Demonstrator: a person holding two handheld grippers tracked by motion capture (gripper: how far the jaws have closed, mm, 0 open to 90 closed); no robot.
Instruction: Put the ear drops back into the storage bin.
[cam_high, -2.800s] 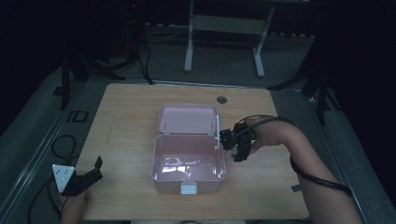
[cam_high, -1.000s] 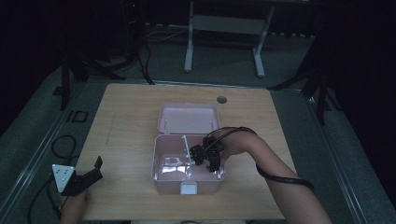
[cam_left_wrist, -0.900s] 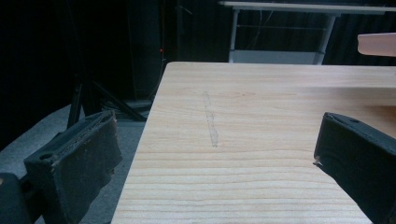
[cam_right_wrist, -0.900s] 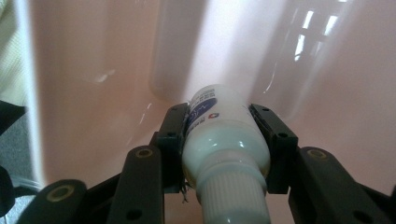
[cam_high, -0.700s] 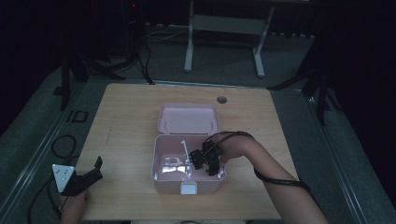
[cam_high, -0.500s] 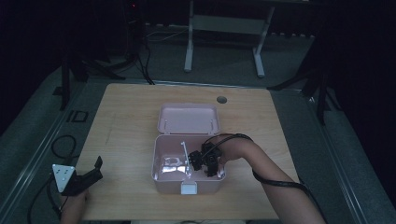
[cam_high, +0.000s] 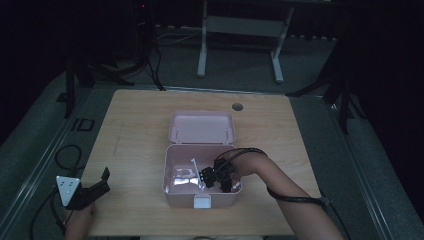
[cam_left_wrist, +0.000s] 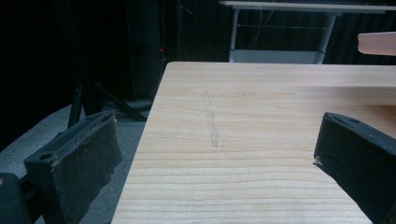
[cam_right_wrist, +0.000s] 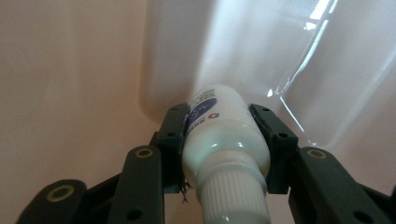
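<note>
An open pink box (cam_high: 172, 186) stands in the middle of the wooden table (cam_high: 135, 140), its lid (cam_high: 201, 127) laid back behind it. My right gripper (cam_high: 206, 178) reaches down inside the box. In the right gripper view its jaws are shut on a small white bottle (cam_right_wrist: 224, 144) with a ribbed white cap and a blue label, held close to the box's pink inner wall (cam_right_wrist: 70, 70). A clear plastic bag (cam_right_wrist: 289, 60) lies just ahead of the bottle. My left gripper (cam_high: 102, 182) rests at the table's front left corner, jaws wide apart and holding nothing.
A thin white stick (cam_high: 195, 166) and the clear bag (cam_high: 182, 177) lie in the box. A round cable hole (cam_high: 237, 106) sits near the table's far edge. A metal stand (cam_high: 240, 30) and cables are on the floor beyond. The left gripper view looks over bare wood (cam_left_wrist: 261, 140).
The right gripper moved from the box's right rim down and left into the box, and has settled low inside it. The left gripper stayed still.
</note>
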